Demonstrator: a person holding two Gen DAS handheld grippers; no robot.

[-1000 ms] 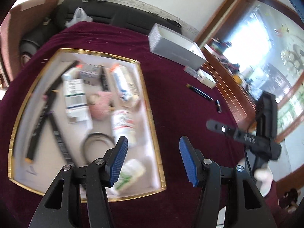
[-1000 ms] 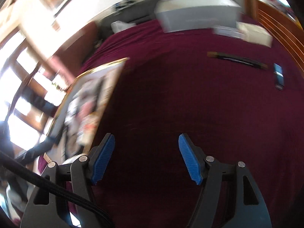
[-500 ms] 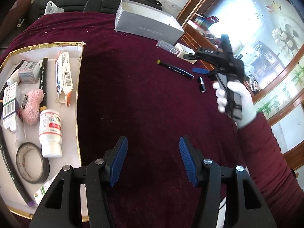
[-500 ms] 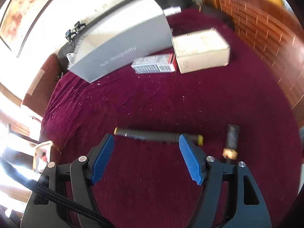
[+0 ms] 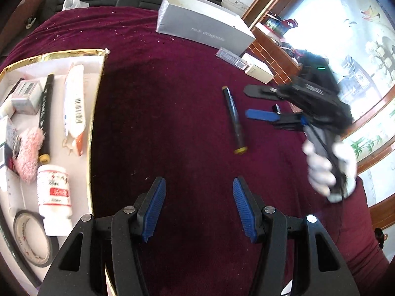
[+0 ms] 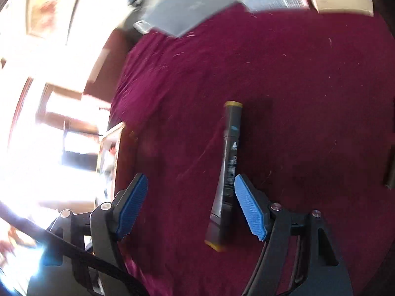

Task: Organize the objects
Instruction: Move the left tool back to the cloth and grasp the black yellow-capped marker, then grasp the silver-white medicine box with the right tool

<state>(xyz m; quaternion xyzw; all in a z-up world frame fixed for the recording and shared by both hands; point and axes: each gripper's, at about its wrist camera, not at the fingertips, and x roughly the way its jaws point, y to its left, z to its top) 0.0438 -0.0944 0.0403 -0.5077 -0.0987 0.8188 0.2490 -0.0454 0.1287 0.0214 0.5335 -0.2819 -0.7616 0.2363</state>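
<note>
Maroon cloth (image 5: 172,98) over table; gold-rimmed tray (image 5: 95,113) left, cut off at edge, seen clearly only from left wrist; grey box (image 5: 202,28) at back. Left gripper (image 5: 198,207) half open, empty. Black marker (image 6: 228,167) on cloth, between right gripper (image 6: 191,204) jaws, just opened wider, pads not gripping; right view blurred, room washed out

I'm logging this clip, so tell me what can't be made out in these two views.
- Left wrist view: right gripper is motion-blurred, so contact with the marker is unclear.
- Left wrist view: tape roll and tray are cut by the edge.
- Right wrist view: grey box print is blurred; window glare washes out the left.
</note>
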